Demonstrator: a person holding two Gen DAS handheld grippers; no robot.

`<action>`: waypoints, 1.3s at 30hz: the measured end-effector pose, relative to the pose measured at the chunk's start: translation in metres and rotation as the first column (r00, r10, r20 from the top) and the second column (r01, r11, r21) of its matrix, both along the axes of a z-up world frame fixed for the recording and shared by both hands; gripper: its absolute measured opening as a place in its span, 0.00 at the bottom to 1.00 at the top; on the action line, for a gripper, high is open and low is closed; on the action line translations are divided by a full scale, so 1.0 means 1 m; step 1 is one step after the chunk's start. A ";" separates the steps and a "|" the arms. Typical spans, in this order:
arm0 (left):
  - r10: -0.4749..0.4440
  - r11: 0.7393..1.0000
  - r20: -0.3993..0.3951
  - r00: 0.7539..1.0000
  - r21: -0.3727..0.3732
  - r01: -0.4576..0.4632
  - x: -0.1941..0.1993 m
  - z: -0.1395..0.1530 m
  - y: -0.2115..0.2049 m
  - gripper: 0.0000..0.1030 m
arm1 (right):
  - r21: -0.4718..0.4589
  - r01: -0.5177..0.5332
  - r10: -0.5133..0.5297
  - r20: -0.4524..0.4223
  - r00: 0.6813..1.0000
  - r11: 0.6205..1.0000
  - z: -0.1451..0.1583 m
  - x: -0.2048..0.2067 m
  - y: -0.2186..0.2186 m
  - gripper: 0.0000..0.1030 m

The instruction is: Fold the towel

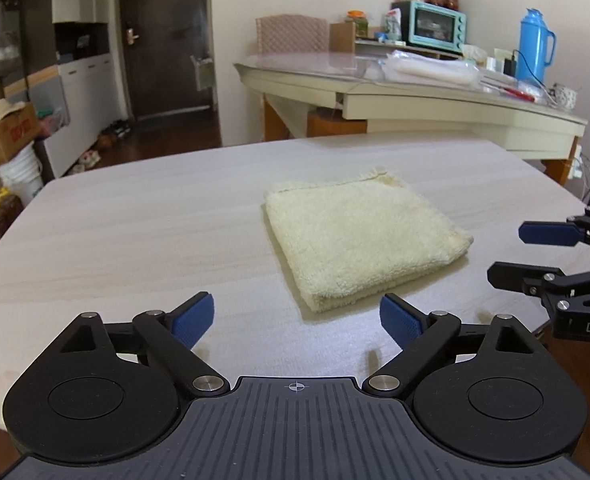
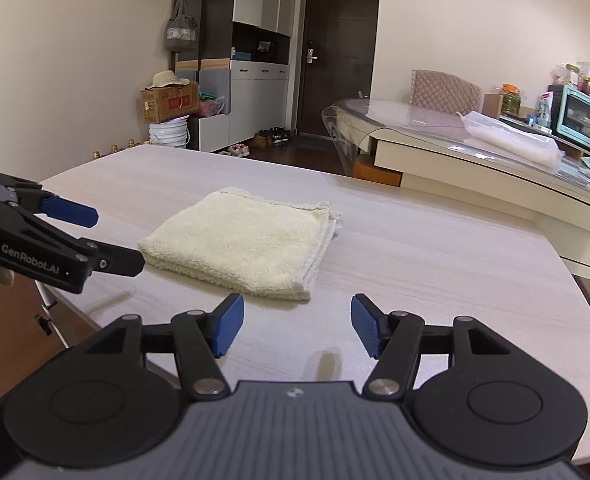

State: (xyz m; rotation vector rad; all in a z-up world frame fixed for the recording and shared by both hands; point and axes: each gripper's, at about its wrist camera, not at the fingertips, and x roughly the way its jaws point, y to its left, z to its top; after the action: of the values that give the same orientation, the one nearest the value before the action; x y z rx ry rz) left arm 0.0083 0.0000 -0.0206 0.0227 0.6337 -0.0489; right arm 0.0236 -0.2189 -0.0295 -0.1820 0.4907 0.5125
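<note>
A cream towel [image 1: 359,236] lies folded into a thick square on the pale wooden table [image 1: 135,220]. It also shows in the right wrist view [image 2: 243,244]. My left gripper [image 1: 297,322] is open and empty, just short of the towel's near corner. My right gripper [image 2: 297,330] is open and empty, short of the towel's near edge. The right gripper shows at the right edge of the left wrist view [image 1: 513,254], apart from the towel. The left gripper shows at the left of the right wrist view [image 2: 115,240], its lower fingertip close to the towel's left corner.
A cream dining table [image 1: 435,96] stands behind, with a teal oven [image 1: 435,26], a blue flask [image 1: 535,44] and plastic bags. A padded chair [image 1: 291,34], white cabinets [image 2: 255,100], boxes and buckets [image 2: 169,120] stand near the dark door [image 2: 339,52].
</note>
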 end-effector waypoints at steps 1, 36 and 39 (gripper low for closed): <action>0.010 1.000 0.014 1.000 -0.019 -0.010 -0.002 0.002 0.000 0.95 | 0.002 0.001 -0.001 0.002 1.000 1.000 0.001 -0.001 -0.001 0.62; 0.067 0.993 0.002 0.998 -0.101 -0.066 -0.011 0.006 0.002 1.00 | 0.030 0.017 -0.017 0.001 1.000 0.999 0.016 -0.027 -0.003 0.73; 0.078 0.993 0.007 0.997 -0.084 -0.077 -0.010 0.004 0.001 1.00 | 0.033 0.020 -0.020 -0.005 1.000 0.999 0.014 -0.026 -0.004 0.73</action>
State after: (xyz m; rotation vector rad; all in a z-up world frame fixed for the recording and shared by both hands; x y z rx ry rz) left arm -0.0017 0.0012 -0.0165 -0.0830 0.6211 -0.0002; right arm -0.0024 -0.2225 -0.0150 -0.1446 0.4878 0.5015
